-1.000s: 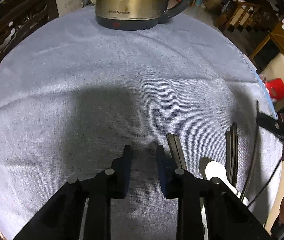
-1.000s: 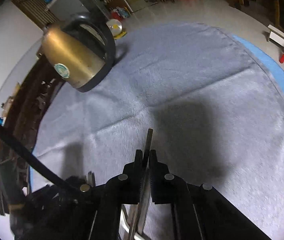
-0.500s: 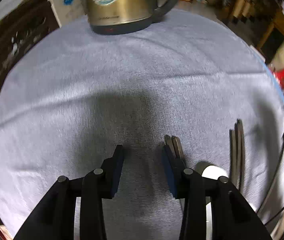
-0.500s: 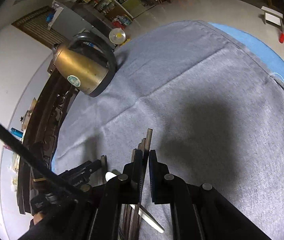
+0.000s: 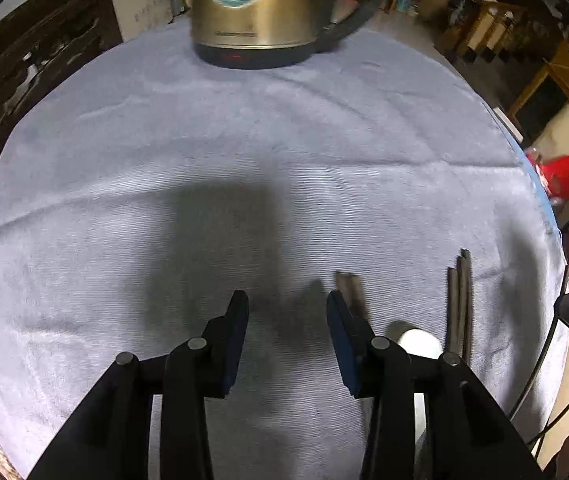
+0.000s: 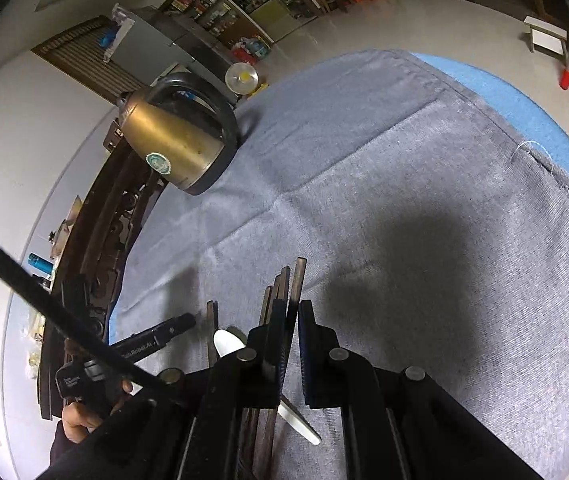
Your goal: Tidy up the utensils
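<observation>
My right gripper (image 6: 292, 316): jaws clenched on chopstick (image 6: 297, 280). Left gripper (image 5: 286, 312): jaws released, idle. I advise lowering stick parallel beside pair (image 5: 458, 304) at 3 o'clock, clear of spoon (image 5: 418, 338).

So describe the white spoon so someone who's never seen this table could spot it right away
Start at the brass-coloured electric kettle at the far edge of the grey tablecloth, then come to the near side, where dark chopsticks lie. The white spoon sits among them, just right of the left tongs. It is the only pale, rounded utensil there.
</observation>
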Motion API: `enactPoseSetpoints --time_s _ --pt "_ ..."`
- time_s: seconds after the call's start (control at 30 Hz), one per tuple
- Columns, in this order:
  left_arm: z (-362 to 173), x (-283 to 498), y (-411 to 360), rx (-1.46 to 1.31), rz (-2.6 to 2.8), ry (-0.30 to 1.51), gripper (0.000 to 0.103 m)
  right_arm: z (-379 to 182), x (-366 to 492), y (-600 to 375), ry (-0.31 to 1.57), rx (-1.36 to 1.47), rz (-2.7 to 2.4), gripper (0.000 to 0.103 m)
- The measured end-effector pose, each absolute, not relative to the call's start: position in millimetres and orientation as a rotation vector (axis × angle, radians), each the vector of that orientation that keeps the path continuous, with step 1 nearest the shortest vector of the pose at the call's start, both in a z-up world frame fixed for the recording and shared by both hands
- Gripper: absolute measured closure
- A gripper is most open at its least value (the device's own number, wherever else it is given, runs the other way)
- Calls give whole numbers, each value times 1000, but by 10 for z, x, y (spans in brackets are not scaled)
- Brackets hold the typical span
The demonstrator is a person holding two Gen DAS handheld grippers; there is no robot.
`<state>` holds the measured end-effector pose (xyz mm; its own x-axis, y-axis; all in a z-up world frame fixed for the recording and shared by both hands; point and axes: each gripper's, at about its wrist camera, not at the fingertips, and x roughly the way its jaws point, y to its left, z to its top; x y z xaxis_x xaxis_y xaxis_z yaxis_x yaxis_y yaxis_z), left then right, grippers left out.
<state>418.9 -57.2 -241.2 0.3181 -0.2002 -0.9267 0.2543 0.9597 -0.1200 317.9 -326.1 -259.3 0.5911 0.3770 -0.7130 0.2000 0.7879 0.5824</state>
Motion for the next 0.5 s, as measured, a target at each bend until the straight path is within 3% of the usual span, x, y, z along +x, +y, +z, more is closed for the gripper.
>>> enactPoseSetpoints --time_s 0.5 --pt "-2578 4169 -609 92 -264 1214 57 -2584 3070 -3320 942 685 121 96"
